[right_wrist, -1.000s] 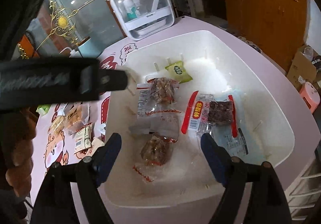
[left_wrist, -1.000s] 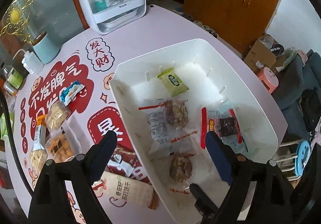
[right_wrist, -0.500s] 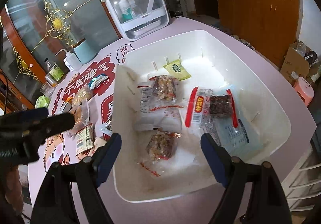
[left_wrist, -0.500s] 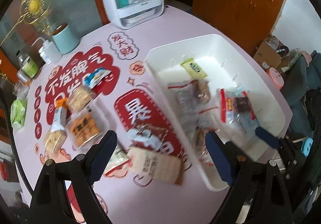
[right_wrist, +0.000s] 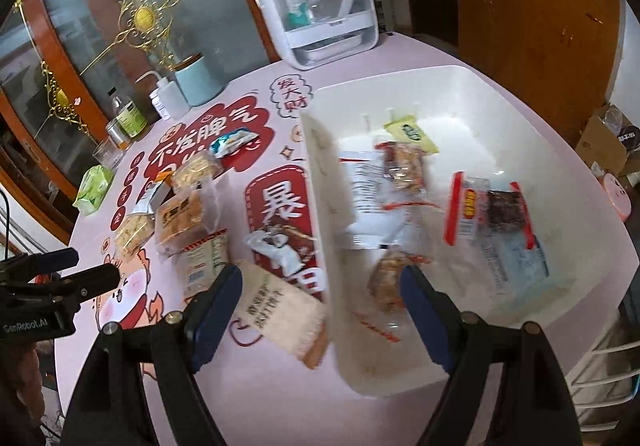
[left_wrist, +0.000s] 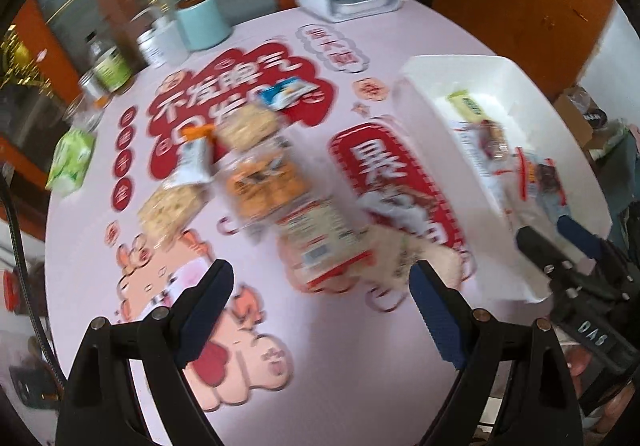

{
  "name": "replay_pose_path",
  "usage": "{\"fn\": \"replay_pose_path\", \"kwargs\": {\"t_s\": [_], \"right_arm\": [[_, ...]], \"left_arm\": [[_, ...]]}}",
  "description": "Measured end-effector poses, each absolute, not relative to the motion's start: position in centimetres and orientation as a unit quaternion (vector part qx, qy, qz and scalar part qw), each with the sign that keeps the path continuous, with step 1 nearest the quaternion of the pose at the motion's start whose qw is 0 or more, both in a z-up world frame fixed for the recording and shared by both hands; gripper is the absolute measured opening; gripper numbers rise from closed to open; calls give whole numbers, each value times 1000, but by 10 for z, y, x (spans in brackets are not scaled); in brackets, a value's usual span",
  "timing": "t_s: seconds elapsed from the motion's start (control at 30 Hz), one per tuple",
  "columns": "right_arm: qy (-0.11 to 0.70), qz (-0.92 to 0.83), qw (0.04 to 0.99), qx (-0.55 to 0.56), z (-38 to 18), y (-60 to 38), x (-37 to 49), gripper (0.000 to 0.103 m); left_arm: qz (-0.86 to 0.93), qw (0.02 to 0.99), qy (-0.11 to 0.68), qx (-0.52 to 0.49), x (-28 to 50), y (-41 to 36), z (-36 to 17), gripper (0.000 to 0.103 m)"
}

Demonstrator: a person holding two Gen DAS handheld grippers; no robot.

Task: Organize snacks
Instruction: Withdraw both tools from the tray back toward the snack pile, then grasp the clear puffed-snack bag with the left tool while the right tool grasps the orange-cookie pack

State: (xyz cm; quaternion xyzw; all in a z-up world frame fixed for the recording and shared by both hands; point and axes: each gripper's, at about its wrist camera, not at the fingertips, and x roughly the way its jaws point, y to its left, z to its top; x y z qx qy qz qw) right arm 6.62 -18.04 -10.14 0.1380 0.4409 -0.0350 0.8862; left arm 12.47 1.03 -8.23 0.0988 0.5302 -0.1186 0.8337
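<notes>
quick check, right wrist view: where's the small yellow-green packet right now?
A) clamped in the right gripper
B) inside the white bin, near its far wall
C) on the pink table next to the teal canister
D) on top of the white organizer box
B: the yellow-green packet lies on the floor of the white bin by the far wall; the right gripper stands open and empty.

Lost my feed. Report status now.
Left gripper open, empty, over table snacks. Right gripper open, empty, at bin edge. Bin part filled. Nothing in the way.
</notes>
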Motion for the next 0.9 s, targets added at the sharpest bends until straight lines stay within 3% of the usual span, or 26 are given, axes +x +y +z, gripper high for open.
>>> {"fn": "replay_pose_path", "kwargs": {"t_s": [0.63, 0.8, 0.9], "right_arm": [[462, 44, 880, 102, -112, -61, 137, 83], [451, 65, 886, 89, -120, -48, 167, 101], [457, 71, 883, 76, -129, -39, 188, 103]], "left_arm": [[-30, 840, 541, 35, 173, 175, -104, 89], [-36, 836, 544, 59, 198, 187, -120, 89], [-54, 832, 545, 89, 215, 183, -132, 89]]}}
